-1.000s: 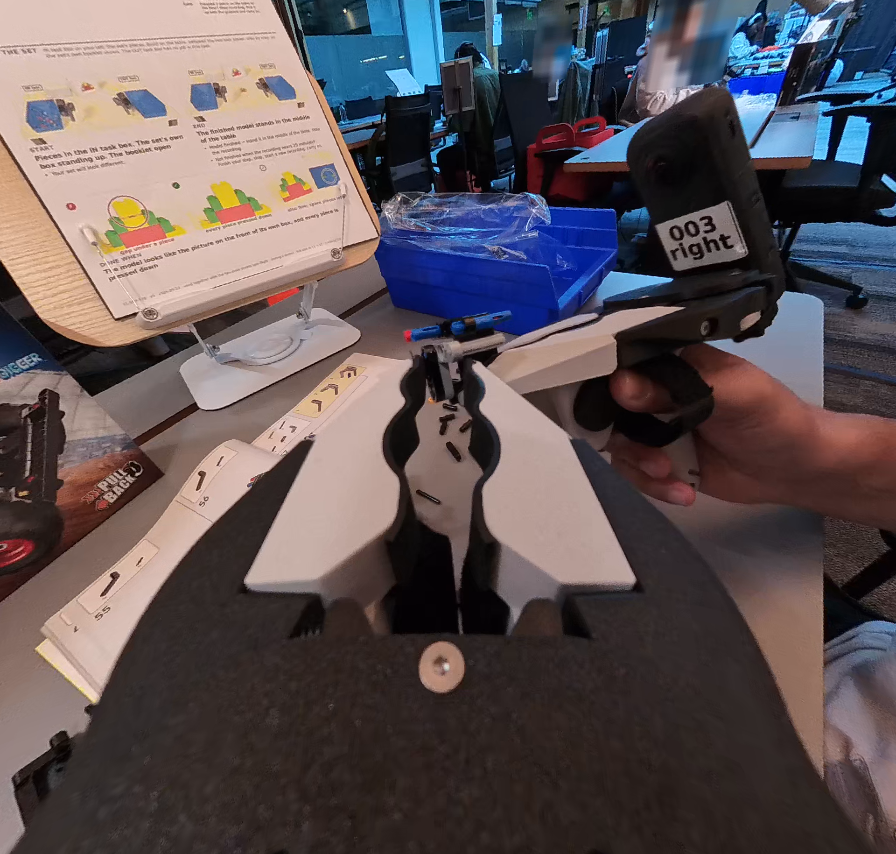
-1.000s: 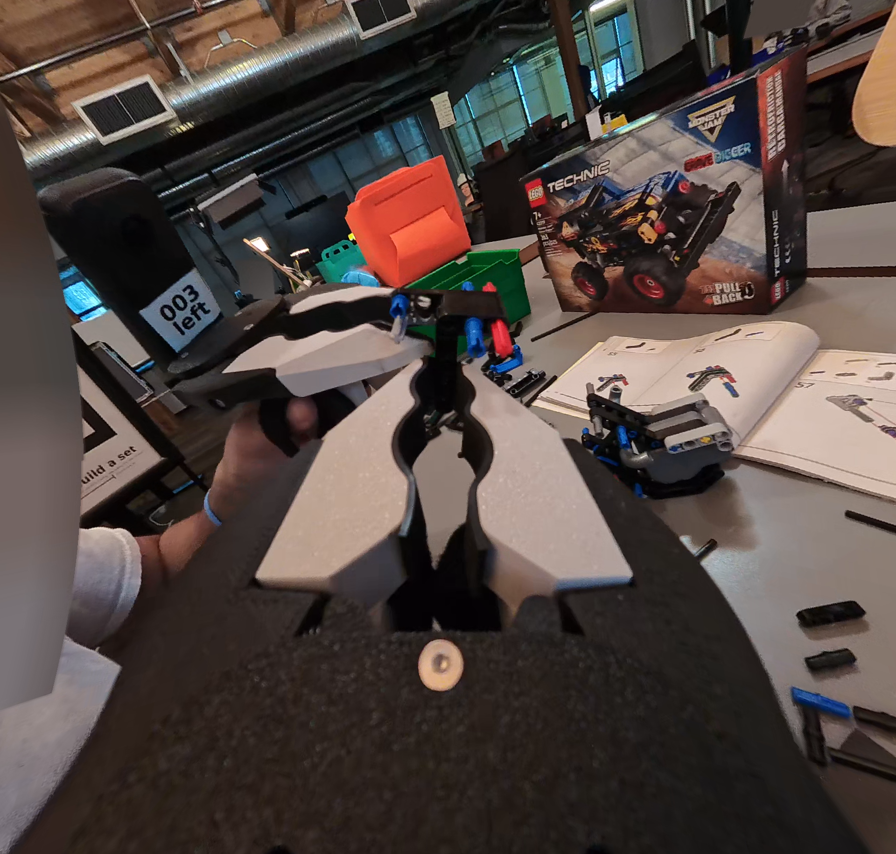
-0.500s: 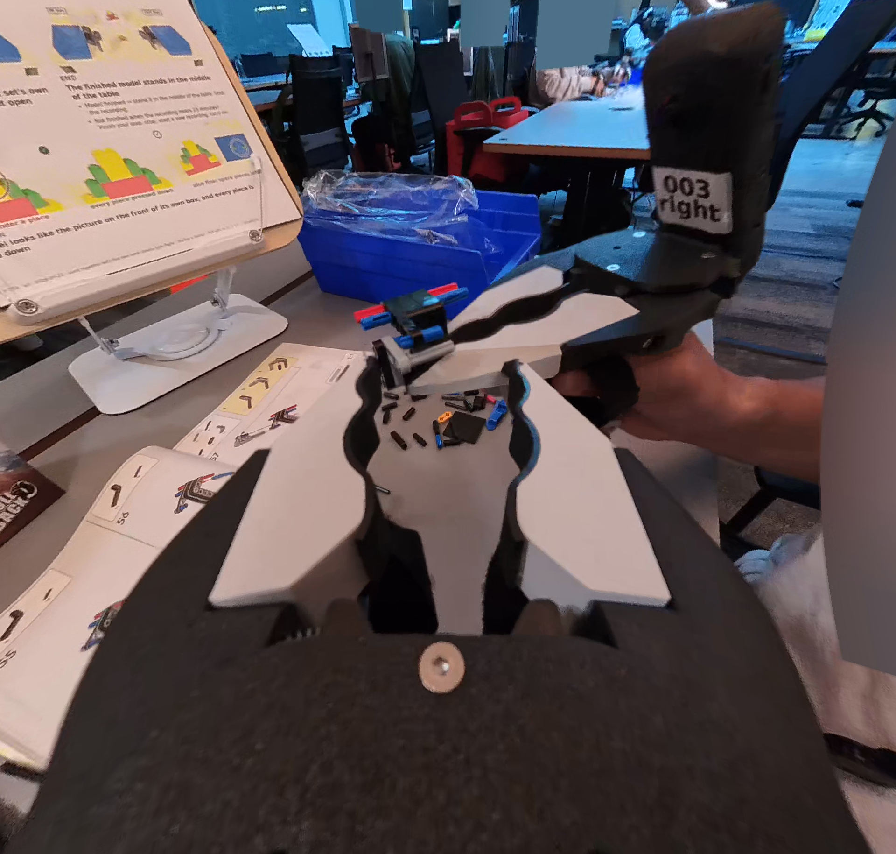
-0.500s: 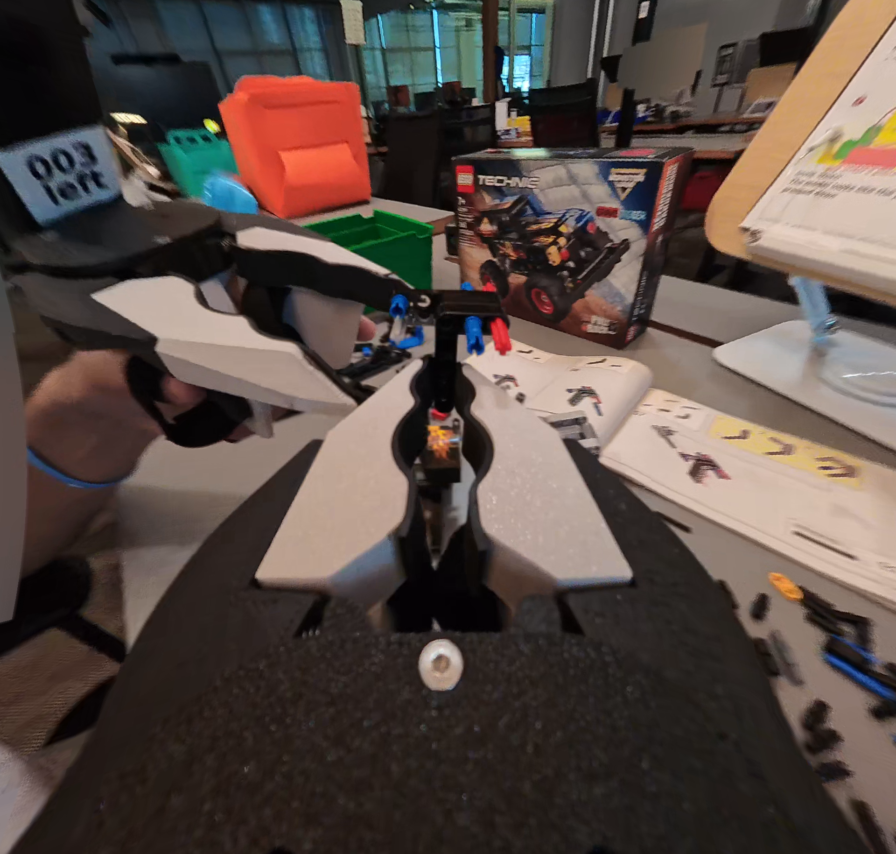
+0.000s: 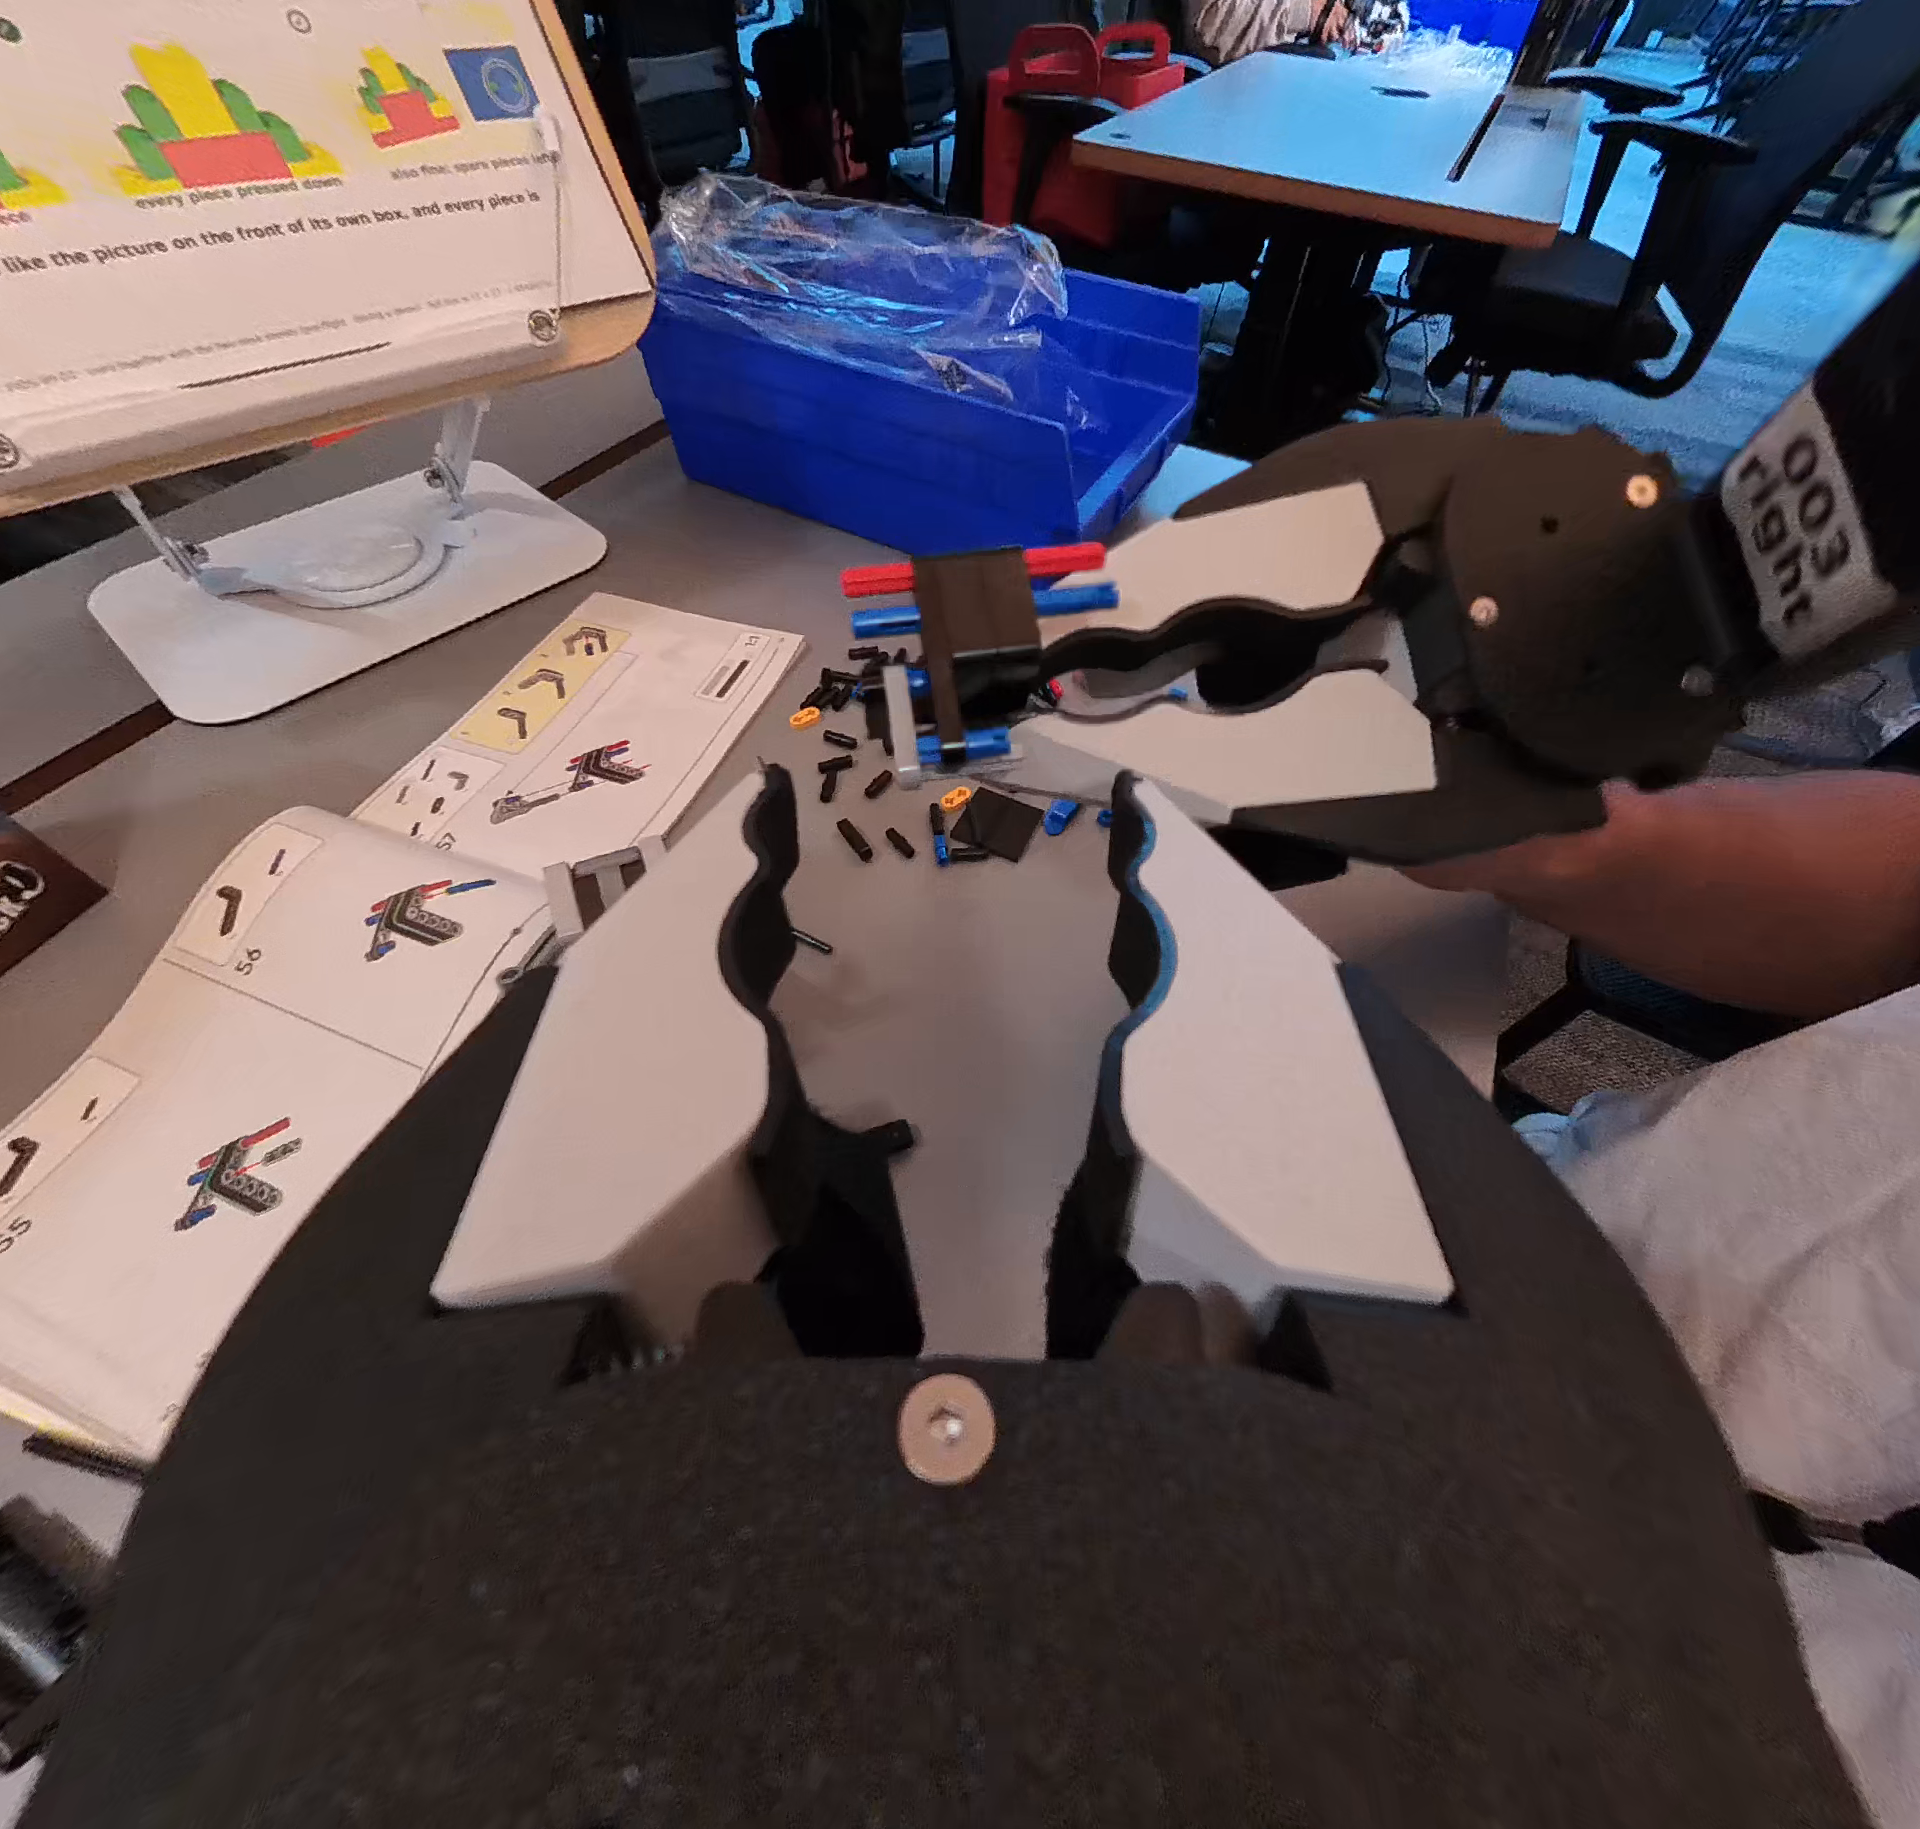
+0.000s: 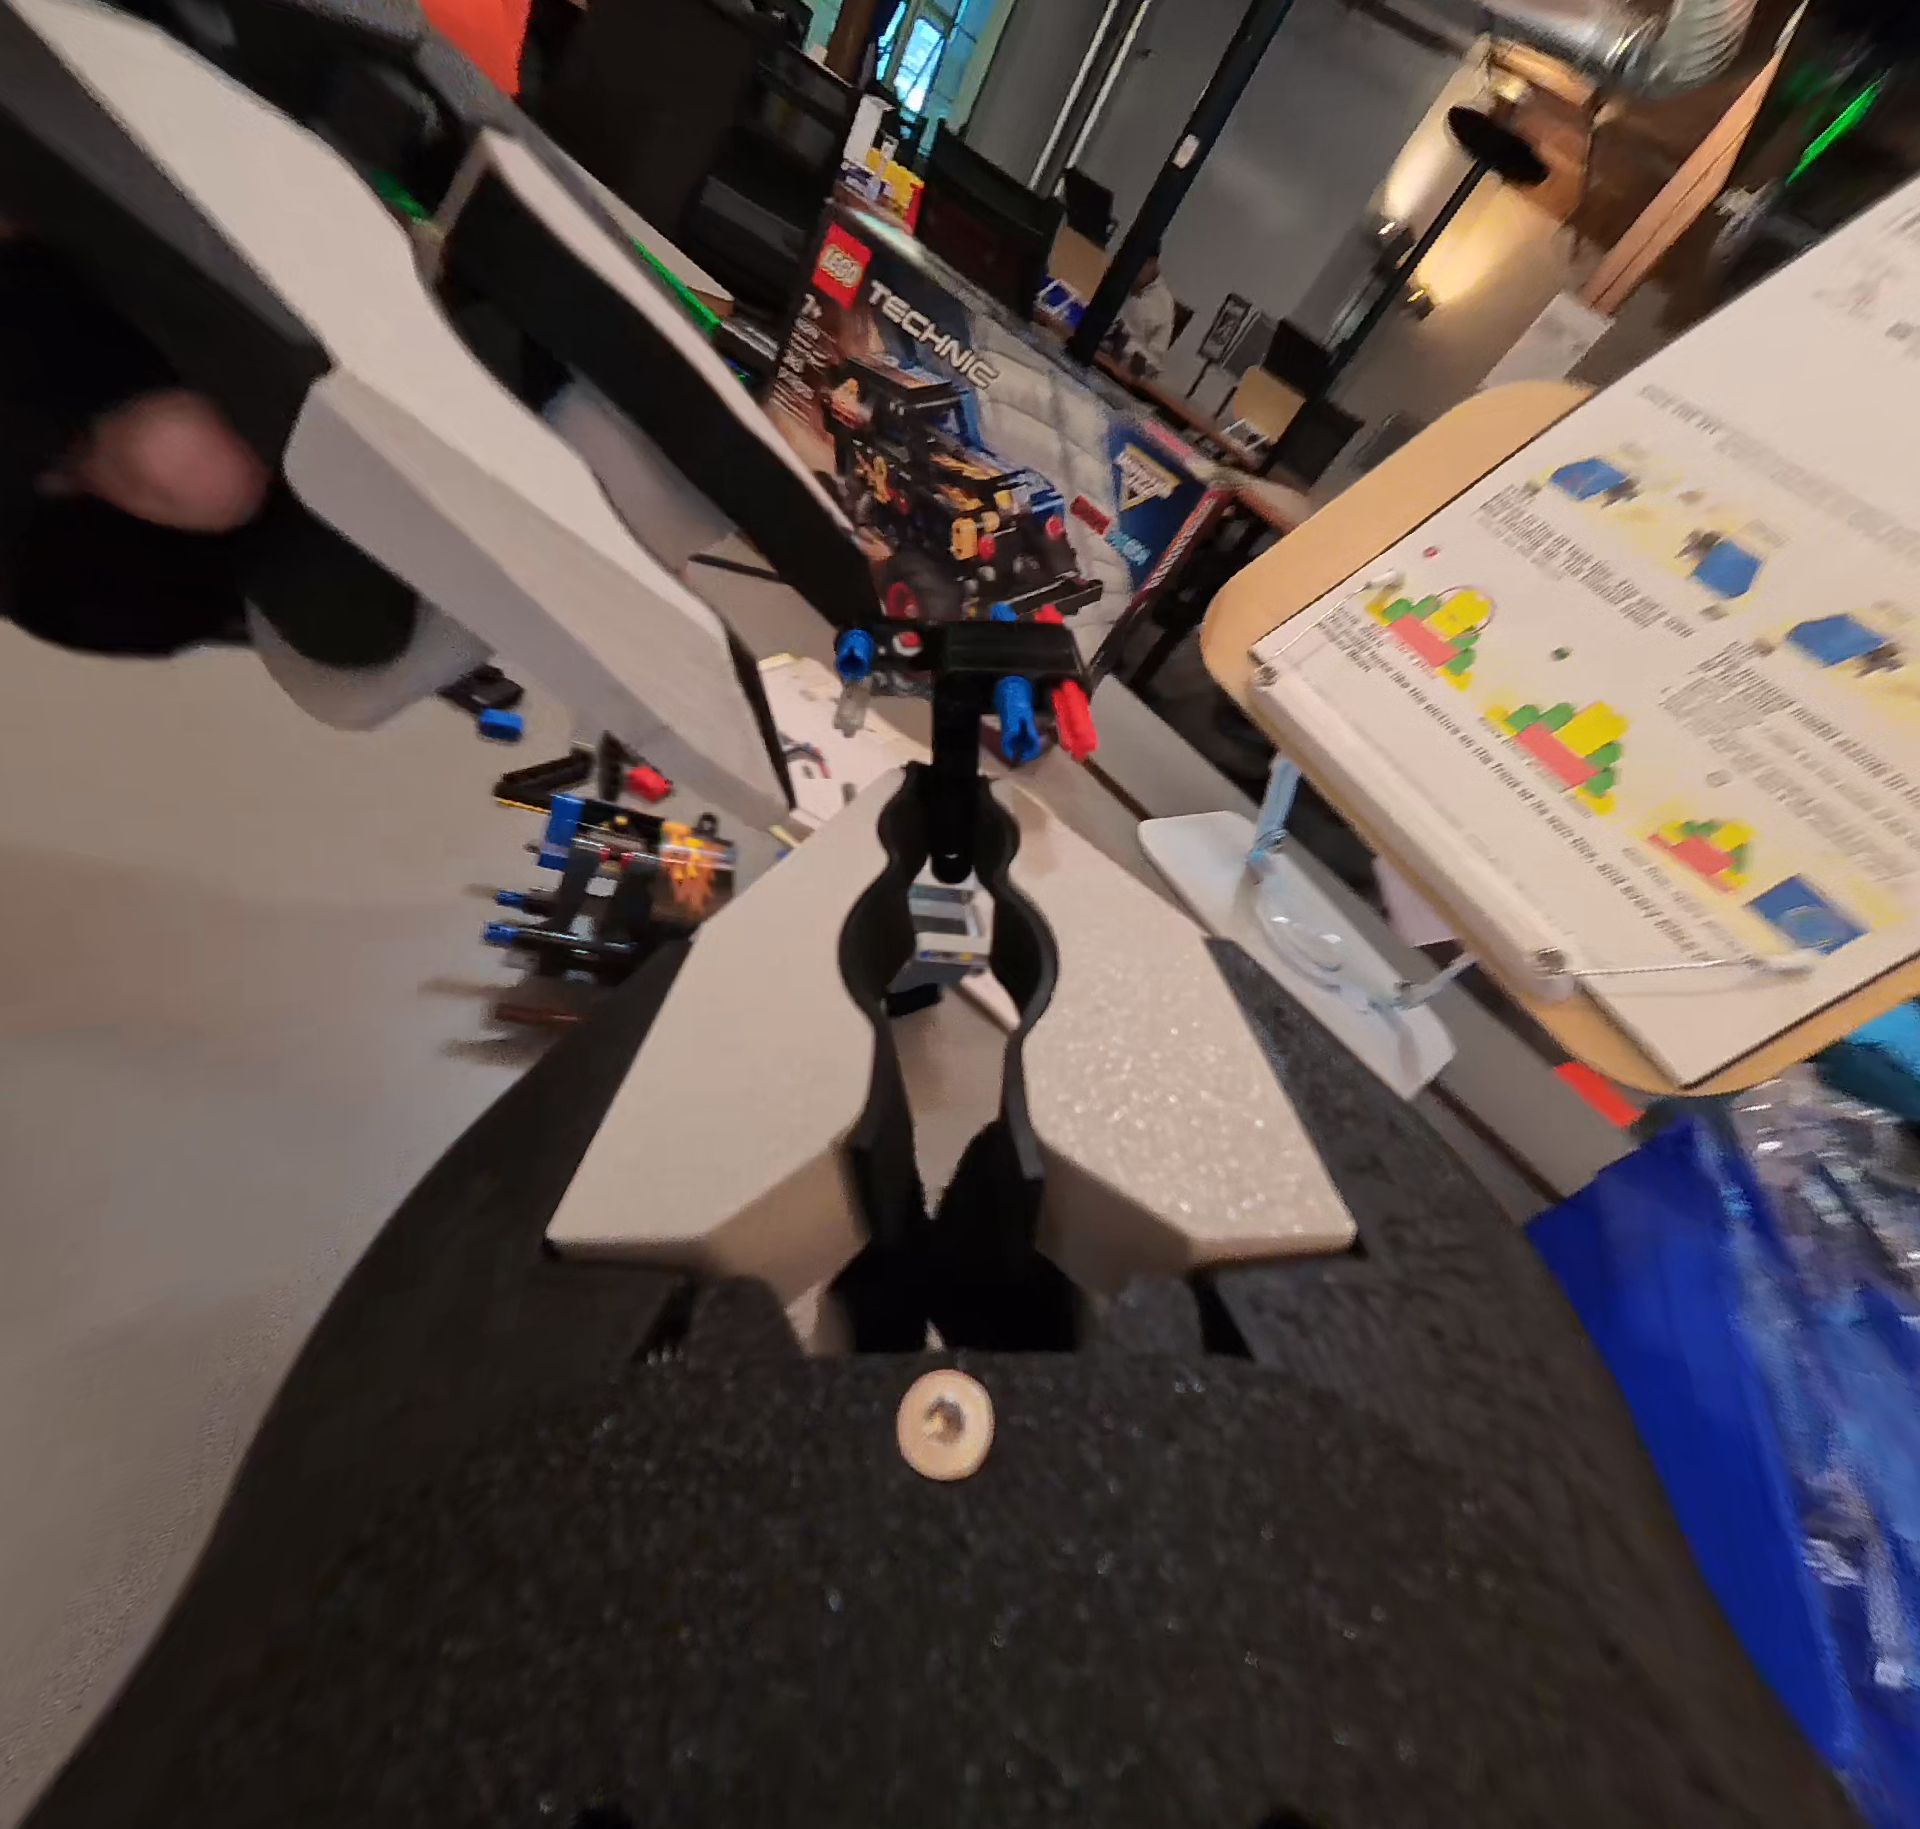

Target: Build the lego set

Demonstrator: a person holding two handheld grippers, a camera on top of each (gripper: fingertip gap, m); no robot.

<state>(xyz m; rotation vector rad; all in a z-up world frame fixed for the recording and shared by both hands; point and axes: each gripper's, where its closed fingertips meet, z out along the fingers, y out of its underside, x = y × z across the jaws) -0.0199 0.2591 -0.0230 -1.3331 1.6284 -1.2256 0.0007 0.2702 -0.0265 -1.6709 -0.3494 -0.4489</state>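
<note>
Instruction booklet [image 5: 312,958]: lay open left of the left claw [image 5: 940,958], probably for reference.
Left claw: released, jaws spread and empty, above the grey table [image 5: 665,543].
Loose pins [image 5: 862,834]: scattered on the table just ahead of the left fingertips, within reach.
Sub-assembly [image 5: 971,652]: black, with red and blue axles; held off the table ahead and right of the left claw.
Right claw [image 6: 951,813]: clenched on the sub-assembly's black stem, apparently presenting it for the next part.
Room: blue bin [image 5: 935,429] beyond; an open workshop with desks.
</note>
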